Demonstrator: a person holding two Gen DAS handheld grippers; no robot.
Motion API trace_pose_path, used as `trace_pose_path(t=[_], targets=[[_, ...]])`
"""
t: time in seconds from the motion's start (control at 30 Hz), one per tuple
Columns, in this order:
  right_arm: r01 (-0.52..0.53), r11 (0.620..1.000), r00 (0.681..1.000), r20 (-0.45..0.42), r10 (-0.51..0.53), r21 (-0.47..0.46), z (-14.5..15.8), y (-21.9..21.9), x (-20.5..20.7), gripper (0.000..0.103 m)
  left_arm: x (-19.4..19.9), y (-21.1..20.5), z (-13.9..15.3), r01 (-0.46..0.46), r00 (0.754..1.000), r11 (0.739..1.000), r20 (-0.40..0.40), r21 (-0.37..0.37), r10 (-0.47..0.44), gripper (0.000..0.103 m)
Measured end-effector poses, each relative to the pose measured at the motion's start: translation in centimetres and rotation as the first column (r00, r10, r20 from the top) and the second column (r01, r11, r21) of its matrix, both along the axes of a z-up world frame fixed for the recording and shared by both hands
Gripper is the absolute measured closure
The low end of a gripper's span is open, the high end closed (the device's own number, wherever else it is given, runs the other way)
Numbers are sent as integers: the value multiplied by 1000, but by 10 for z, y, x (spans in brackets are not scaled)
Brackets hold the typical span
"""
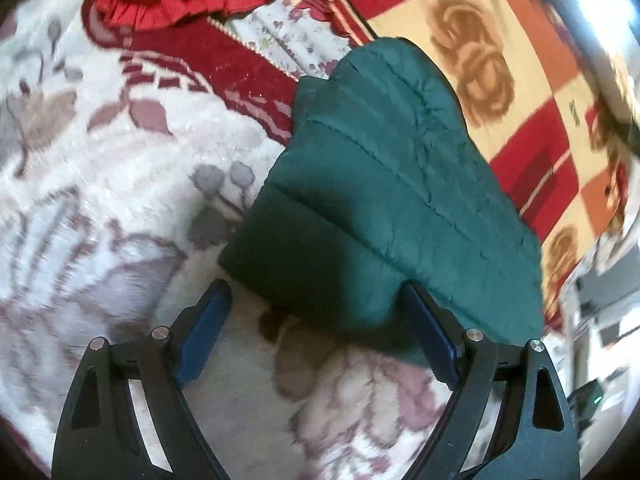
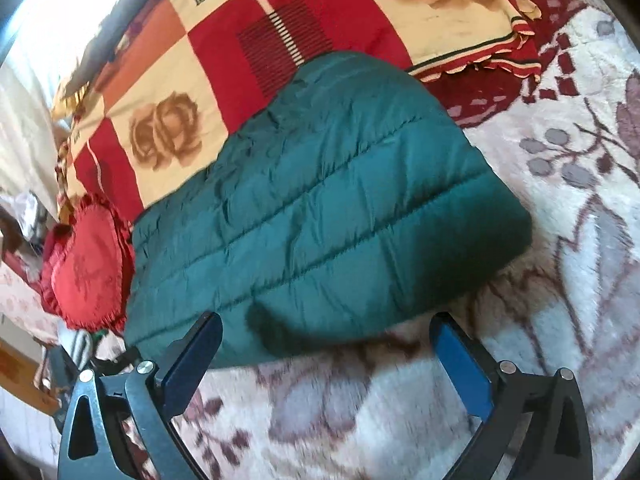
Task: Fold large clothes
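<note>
Green quilted jacket (image 2: 320, 184) sits folded on the floral blanket (image 2: 560, 240), far edge on the rose quilt (image 2: 208, 80). Left gripper (image 1: 316, 320) and right gripper (image 2: 326, 348) both wide open, empty. Looks like folding's nearly done; next move needs both grabbing the near edge.

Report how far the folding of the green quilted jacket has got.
Done: the green quilted jacket already lies as a compact folded bundle on the floral blanket, its far edge on the rose-print cover. In hand: nothing; the left gripper and right gripper both stand open at its near edge, pads apart from the fabric. Left: possibly one more fold or tidying; no sleeves show, so little seems to remain.
</note>
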State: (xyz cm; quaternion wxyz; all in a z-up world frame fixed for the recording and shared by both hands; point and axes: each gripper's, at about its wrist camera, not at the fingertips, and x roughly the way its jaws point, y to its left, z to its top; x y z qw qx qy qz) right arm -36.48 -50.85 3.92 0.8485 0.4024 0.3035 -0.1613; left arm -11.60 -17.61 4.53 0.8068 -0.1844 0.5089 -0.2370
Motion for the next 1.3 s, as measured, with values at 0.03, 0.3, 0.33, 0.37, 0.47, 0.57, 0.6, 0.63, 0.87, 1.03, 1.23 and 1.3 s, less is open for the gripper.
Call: trace_pose_path(t=[0.03, 0.3, 0.33, 0.37, 0.47, 0.57, 0.6, 0.63, 0.87, 1.03, 1.23, 1.3], targets=[[3, 1000, 1000, 10, -3, 4, -1, -3, 2, 1, -1, -1, 0, -9, 1000, 1000, 4, -8, 9, 15], [42, 997, 997, 65, -46, 67, -9, -32, 29, 1, 21, -15, -1, -105, 993, 991, -60, -88, 100, 2], [47, 996, 996, 66, -52, 76, -10, -35, 32, 0, 25, -17, -1, -115, 991, 989, -73, -93, 109, 2], [58, 995, 996, 62, -63, 84, -11, -38, 37, 0, 28, -17, -2, -125, 990, 987, -84, -97, 117, 2], [77, 994, 996, 44, -80, 74, -12, -41, 45, 0, 36, -18, -5, -159, 983, 981, -112, -114, 146, 2], [80, 996, 997, 22, -81, 50, -8, -40, 48, 12, 39, -18, -5, -150, 984, 982, -117, -117, 136, 9], [79, 996, 997, 16, -80, 38, -7, -40, 48, 25, 39, -18, -4, -138, 986, 984, -114, -116, 125, 17], [77, 997, 997, 11, -77, 27, -5, -40, 48, 31, 39, -18, -3, -129, 987, 985, -110, -118, 116, 23], [-5, 991, 1000, -9, 4, -133, 31, -17, 43, 70, 22, -6, 28, -29, 999, 992, -41, -122, 24, 57], [-47, 987, 999, -11, 46, -154, 56, 15, 10, 71, -15, 22, 53, 46, 999, 993, -6, -105, -47, 58], [-62, 995, 998, -24, 60, -73, 57, 60, -63, 71, -75, 64, 55, 121, 993, 992, -12, -38, -121, 57], [-48, 998, 998, -29, 47, -45, 48, 70, -84, 67, -91, 76, 46, 124, 992, 992, -12, -21, -124, 56]])
